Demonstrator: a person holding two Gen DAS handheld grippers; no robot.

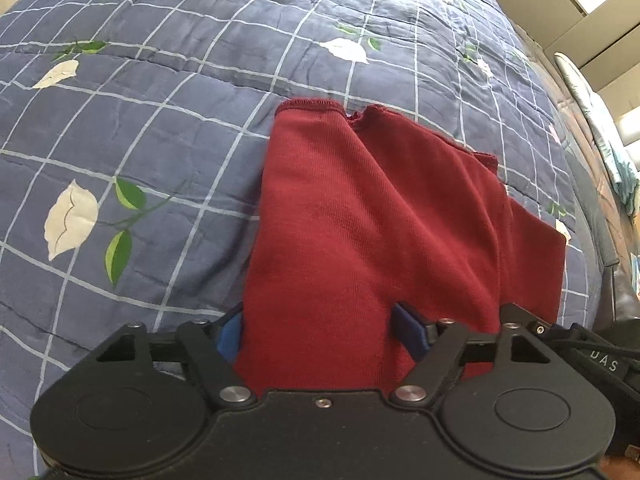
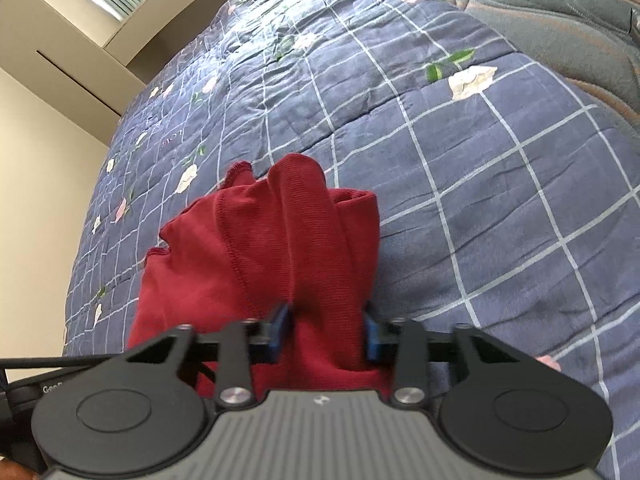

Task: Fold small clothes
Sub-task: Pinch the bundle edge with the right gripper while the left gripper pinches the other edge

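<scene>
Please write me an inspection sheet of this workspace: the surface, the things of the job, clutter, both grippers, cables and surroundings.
Surface: blue quilted bedspread with white grid lines and flower print, wrinkled.
Job's things: one red knit garment, bunched, its far end lying on the bedspread, its near end held by both grippers.
Clutter: nothing seen on the bedspread.
Left gripper: fabric bunched between its blue pads.
Right gripper: jaws closed on a fold of the same garment.
Cables: black cable at the left edge of the right view.
Surroundings: beige cabinets; grey-and-brown quilt beyond the bedspread.
</scene>
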